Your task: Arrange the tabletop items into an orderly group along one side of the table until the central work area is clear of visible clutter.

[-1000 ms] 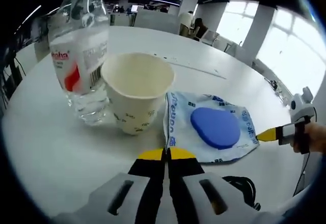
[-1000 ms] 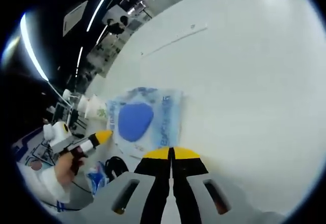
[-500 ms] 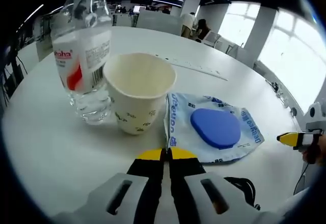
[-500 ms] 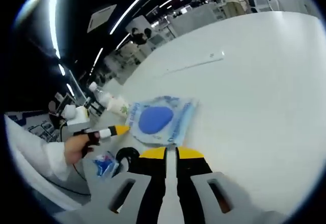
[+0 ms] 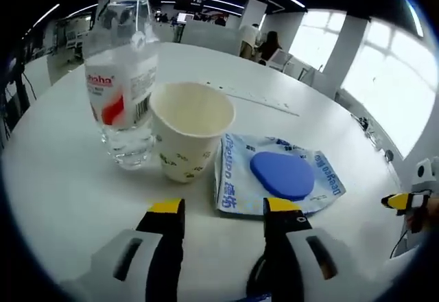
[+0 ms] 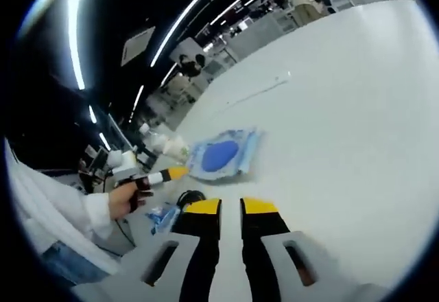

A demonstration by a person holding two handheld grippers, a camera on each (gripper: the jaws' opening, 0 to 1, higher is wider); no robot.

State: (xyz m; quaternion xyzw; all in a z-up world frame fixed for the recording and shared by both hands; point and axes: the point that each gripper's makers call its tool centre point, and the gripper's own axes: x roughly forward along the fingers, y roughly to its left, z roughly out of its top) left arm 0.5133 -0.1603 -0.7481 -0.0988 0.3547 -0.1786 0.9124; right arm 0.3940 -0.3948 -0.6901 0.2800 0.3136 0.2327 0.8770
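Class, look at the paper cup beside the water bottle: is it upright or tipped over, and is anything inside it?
Upright and empty. The paper cup stands on its base on the table, mouth upward, its visible inside bare.

Left gripper (image 5: 224, 209): two black jaws with yellow tips, each seated in a pale grey moulded base bearing a dark oblong slot. Right gripper (image 6: 230, 207): same build, black jaws, yellow tips, grey slotted bases. In the right gripper view the person's hand (image 6: 125, 198) shows a dark strap across it (material cannot be told), with a white sleeve (image 6: 58, 202) behind and blue fabric below the sleeve.
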